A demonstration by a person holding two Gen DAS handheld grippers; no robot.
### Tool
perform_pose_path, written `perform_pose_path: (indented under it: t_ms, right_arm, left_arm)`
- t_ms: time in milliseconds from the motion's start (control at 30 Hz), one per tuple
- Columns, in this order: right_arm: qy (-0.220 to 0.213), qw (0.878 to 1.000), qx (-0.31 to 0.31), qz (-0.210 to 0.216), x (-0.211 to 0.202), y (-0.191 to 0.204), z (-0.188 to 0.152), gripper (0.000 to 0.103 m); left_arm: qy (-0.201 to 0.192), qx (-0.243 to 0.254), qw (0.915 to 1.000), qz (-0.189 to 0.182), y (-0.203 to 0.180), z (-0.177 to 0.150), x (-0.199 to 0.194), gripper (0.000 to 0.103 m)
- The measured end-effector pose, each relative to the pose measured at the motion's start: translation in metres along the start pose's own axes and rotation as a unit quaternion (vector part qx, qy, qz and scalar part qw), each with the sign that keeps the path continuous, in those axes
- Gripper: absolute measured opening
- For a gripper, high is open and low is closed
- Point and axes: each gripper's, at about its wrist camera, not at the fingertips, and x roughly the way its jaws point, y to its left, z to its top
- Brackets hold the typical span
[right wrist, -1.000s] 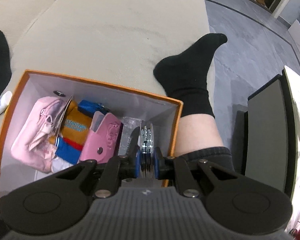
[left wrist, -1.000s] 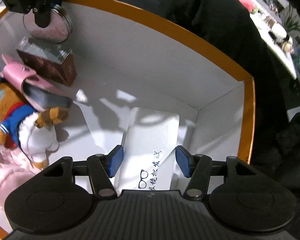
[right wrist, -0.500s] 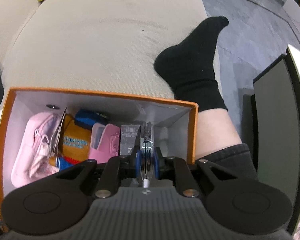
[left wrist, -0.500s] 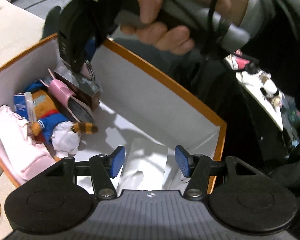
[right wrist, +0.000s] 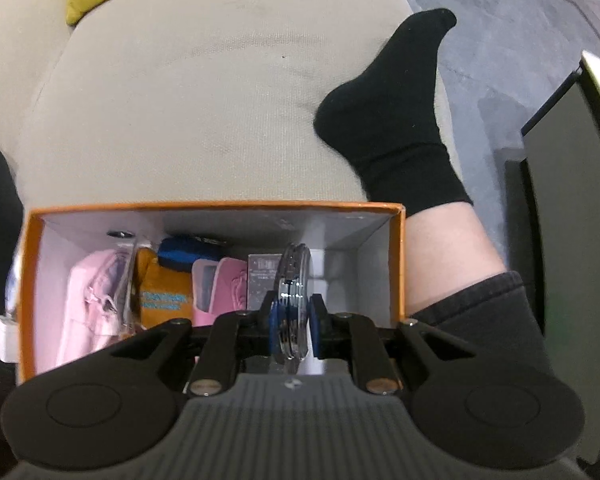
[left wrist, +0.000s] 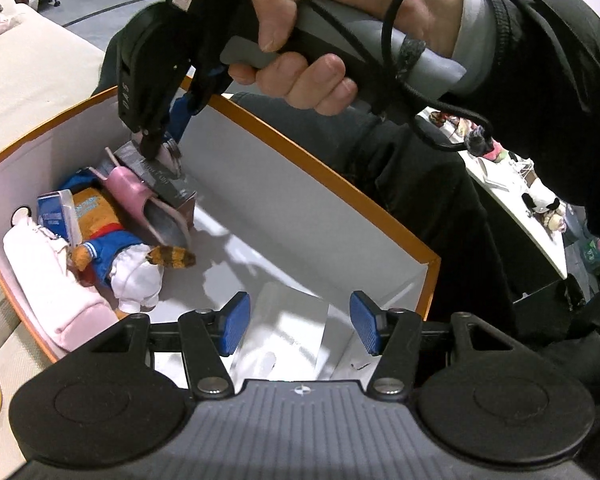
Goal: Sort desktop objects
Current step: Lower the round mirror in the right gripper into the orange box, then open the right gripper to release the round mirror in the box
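The left gripper (left wrist: pixel 298 328) has risen, jaws spread above the white packet (left wrist: pixel 288 336); the right gripper (right wrist: pixel 294 326) pinches a round tin (right wrist: pixel 294 280) inside the box (right wrist: pixel 216 209).

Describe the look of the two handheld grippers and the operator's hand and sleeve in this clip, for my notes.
Both are matte black with ribbed bodies, round discs either side and blue pads on the fingers. The left gripper and the right gripper match. From the left view, the right one has a grey handle, white lettering and a black cable. The bare hand shows a grey cuff under a black sleeve.
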Motion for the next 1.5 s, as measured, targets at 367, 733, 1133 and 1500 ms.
perform_pose_path:
  t_ms: [367, 733, 1133, 1500]
  right_arm:
    - [-0.003, 0.999, -0.032, -0.02, 0.0, 0.009, -0.003, 0.022]
    - [-0.029, 0.998, -0.053, -0.029, -0.016, 0.01, -0.007, 0.028]
    - [-0.1, 0.988, -0.114, -0.013, -0.057, 0.024, -0.034, 0.027]
    - [-0.038, 0.986, -0.146, -0.065, -0.027, 0.027, -0.054, 0.022]
  left_arm:
    - [-0.006, -0.002, 0.9999, 0.016, -0.005, -0.006, -0.009, 0.065]
    - [-0.029, -0.016, 0.9987, 0.039, -0.005, -0.015, -0.03, 0.065]
    - [-0.09, -0.081, 0.9857, 0.116, 0.006, -0.048, -0.089, 0.061]
    - [-0.12, -0.139, 0.9695, 0.162, 0.011, -0.09, -0.124, 0.061]
